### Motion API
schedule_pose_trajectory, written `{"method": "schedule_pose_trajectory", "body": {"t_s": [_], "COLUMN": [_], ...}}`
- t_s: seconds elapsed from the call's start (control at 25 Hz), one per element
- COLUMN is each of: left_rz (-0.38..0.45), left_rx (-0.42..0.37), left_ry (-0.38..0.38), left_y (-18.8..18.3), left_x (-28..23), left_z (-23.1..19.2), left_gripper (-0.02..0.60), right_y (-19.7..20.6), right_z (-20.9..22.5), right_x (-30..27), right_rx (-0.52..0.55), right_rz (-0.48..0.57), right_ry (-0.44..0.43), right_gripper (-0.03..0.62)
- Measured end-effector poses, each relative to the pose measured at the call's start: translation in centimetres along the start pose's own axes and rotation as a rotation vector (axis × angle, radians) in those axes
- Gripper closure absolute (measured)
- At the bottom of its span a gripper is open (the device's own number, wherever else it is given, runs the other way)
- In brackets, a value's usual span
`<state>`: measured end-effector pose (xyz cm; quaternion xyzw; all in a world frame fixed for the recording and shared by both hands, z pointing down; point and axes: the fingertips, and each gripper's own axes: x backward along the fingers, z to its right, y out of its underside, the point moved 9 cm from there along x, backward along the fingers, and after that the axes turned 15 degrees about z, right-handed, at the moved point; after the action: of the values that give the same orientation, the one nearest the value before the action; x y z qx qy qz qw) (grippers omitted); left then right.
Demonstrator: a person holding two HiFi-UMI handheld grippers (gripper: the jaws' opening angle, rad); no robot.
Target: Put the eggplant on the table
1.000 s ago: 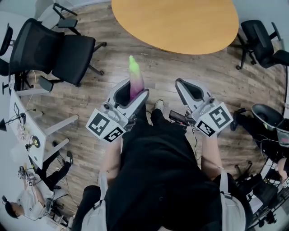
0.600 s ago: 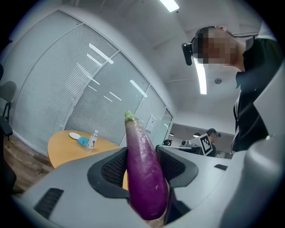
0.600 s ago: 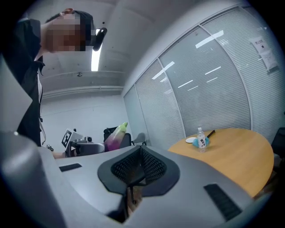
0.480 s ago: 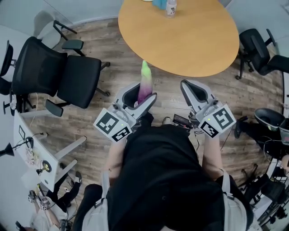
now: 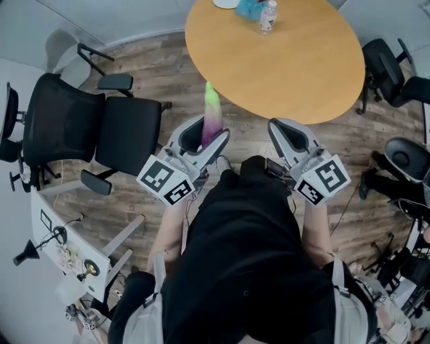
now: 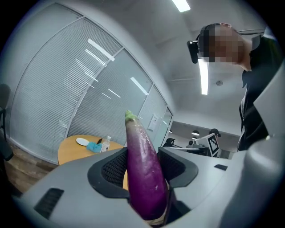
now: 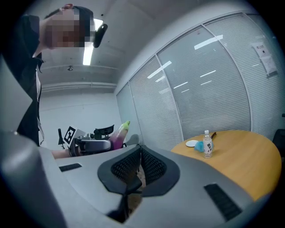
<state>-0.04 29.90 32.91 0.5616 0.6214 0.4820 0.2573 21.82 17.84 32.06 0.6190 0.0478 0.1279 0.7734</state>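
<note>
I am clamping the eggplant (image 5: pixel 212 113) in my left gripper (image 5: pixel 209 132), green tip pointing towards the round table (image 5: pixel 302 67), right gripper (image 5: pixel 281 127) carrying nothing, jaws pressing together.

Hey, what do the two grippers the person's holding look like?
The left gripper and right gripper are light grey shells with black textured jaws. Each carries a cube with black-and-white square markers. The person wears black.

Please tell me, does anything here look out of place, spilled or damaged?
Nothing stands out. The long purple eggplant with a green tip sits in the left gripper, and the clear plastic bottle stands upright on the round wooden table.
</note>
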Motion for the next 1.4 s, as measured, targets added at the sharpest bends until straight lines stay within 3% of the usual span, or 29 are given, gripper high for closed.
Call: {"method": "schedule_pose_trajectory", "body": {"t_s": [0.16,0.4,0.72,1.0,1.4], "left_rz": [0.013,-0.067,-0.147,-0.163,-0.225], "left_rx": [0.061,0.017,-0.034,-0.065,-0.042], "left_ry": [0.009,0.013,0.028,0.040,0.096], "left_y": [-0.4,0.9,-0.5,-2.4,-2.1], "left_x": [-0.3,-3.7,-11.5,-15.3,-23.3], "left_z": [-2.7,-6.3,-13.0,-17.4,-26.3], "left_gripper": [0.355,0.356,0.356,0.356,0.356], "right_y": [0.9,1.9,2.3,0.6,0.2], "right_z": [0.6,3.8,11.0,13.4,17.1], "right_x": [-1.5,-3.5,-9.1,-12.0,-16.7], "right_rx": [-0.015,-0.040,-0.054,-0.056,-0.072], "right_rz": [-0.030,-0.042,-0.013,0.014,0.023], "right_ry": [0.039,0.080,0.115,0.147,0.256], "right_gripper": [0.577,0.577,0.577,0.577,0.577]}}
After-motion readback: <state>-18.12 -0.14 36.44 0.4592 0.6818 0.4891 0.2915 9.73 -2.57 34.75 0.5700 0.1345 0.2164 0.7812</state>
